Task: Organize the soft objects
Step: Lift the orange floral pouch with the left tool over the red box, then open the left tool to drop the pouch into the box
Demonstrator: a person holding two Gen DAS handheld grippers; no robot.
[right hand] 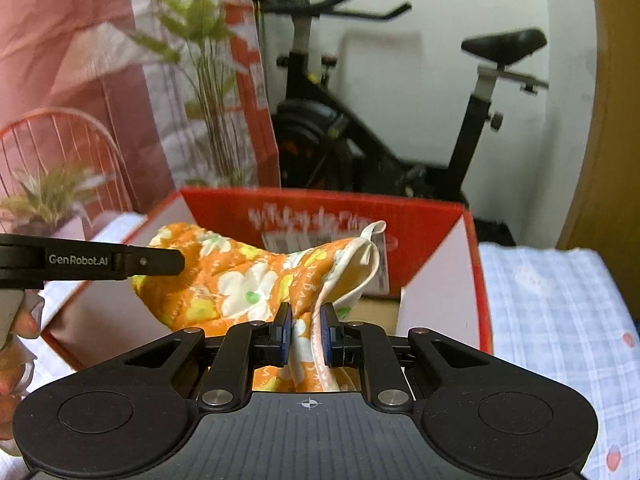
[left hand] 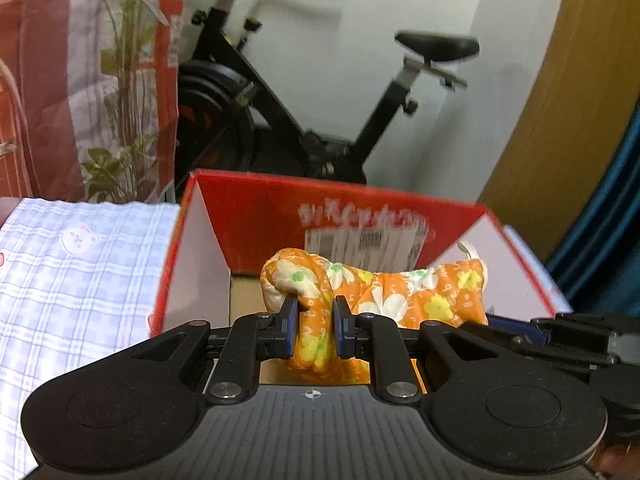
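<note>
My left gripper (left hand: 315, 330) and right gripper (right hand: 306, 330) both pinch the flowered cloth (left hand: 384, 296) above the box (left hand: 520, 248); uneven release could drape it over the box's rim.

The white lettering (left hand: 362, 216) on the red box's (left hand: 256, 216) back wall is smeared by blur and unreadable, and so is the printed label (left hand: 360, 240) beneath it. The orange flowered cloth (left hand: 400, 300) covers the label's lower edge and most of the box floor. The cloth's hanging end drops behind the gripper body, so its length cannot be told. In the right wrist view the left gripper (right hand: 176, 262) is cut off by the left edge, its tips buried in the cloth. The exercise bike's (left hand: 280, 120) handlebars run off the top edge.
</note>
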